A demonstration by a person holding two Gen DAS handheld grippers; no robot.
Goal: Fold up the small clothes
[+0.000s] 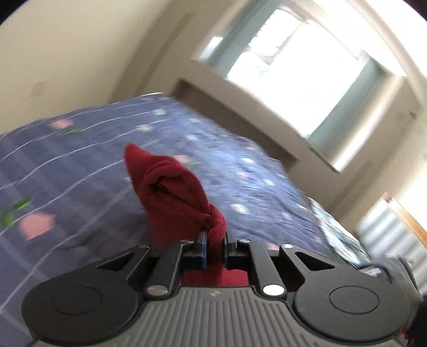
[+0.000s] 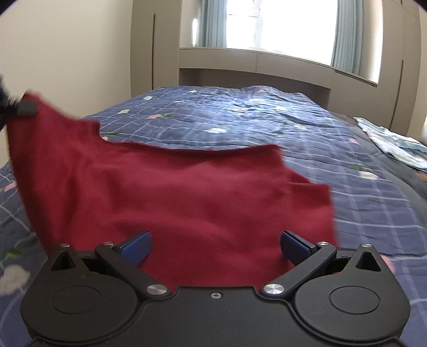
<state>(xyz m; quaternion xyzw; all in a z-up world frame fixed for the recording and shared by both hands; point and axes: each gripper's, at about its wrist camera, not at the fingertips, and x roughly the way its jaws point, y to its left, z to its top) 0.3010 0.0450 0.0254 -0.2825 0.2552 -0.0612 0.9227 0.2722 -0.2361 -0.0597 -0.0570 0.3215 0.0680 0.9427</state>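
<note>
A dark red garment (image 2: 170,192) lies spread on the blue patterned bedspread (image 2: 240,120). My left gripper (image 1: 215,240) is shut on a bunched corner of the red garment (image 1: 170,197) and holds it lifted above the bed. In the right wrist view the left gripper (image 2: 25,106) shows at the far left, pulling that corner up. My right gripper (image 2: 215,247) is open, its blue fingertips (image 2: 136,247) wide apart just above the garment's near edge, holding nothing.
A light blue folded cloth (image 2: 395,146) lies at the bed's right edge. A beige headboard shelf (image 2: 253,61) and a bright window (image 2: 280,24) stand behind the bed. A beige wall (image 2: 66,53) is at the left.
</note>
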